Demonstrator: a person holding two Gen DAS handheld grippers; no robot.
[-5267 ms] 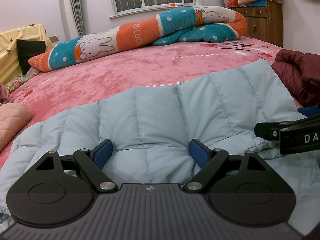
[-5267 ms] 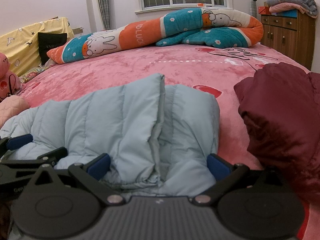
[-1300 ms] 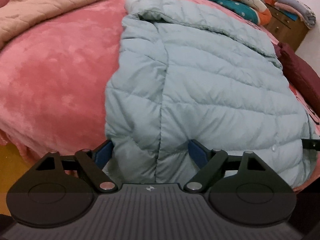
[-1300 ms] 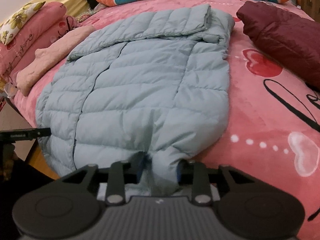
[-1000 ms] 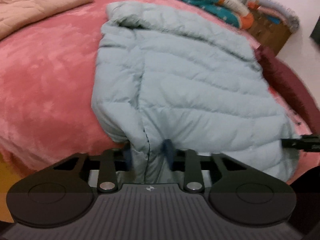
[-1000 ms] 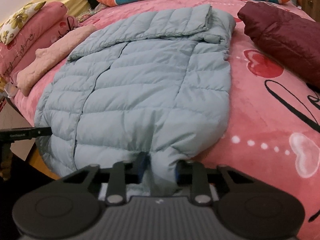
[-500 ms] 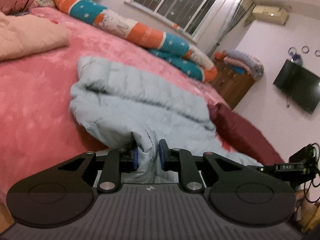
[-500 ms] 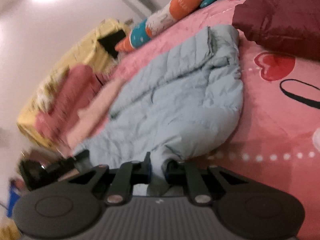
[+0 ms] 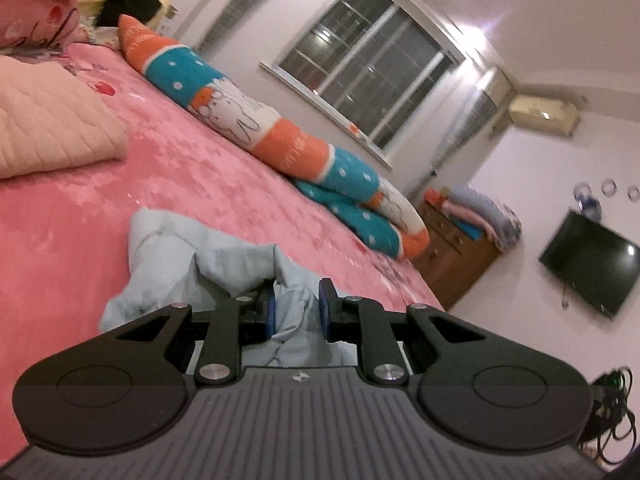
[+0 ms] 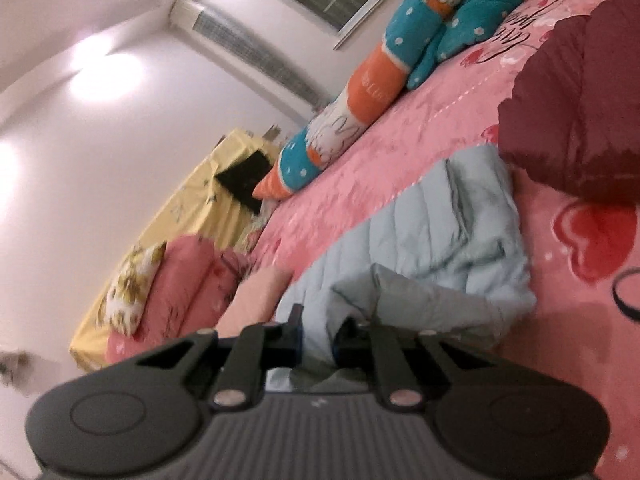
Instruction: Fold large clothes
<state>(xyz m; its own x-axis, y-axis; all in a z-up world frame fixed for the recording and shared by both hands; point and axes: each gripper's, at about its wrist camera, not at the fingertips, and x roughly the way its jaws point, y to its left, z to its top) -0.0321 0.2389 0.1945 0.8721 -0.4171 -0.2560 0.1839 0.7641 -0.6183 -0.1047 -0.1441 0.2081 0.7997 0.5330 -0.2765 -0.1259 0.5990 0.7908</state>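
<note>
A pale blue puffer jacket (image 9: pixel 168 264) lies on the pink bed (image 9: pixel 80 220), its near hem lifted and bunched. My left gripper (image 9: pixel 297 308) is shut on a fold of that hem, with fabric pinched between the blue pads. In the right wrist view the same jacket (image 10: pixel 432 232) stretches away across the bed, and my right gripper (image 10: pixel 318 338) is shut on its near edge. Both views are tilted, and most of the jacket's lower part is hidden behind the grippers.
A dark red jacket (image 10: pixel 580 120) lies on the bed just right of the blue one. A folded peach quilt (image 9: pixel 48 128) sits at the left. A long rabbit-print bolster (image 9: pixel 240 120) runs along the far side. A wooden dresser (image 9: pixel 456 256) and a wall TV (image 9: pixel 588 268) stand beyond.
Both grippers have risen with the jacket's hem in their grip and have rolled, so the views now look across the bed. The jacket's near part has lifted and crumpled.
</note>
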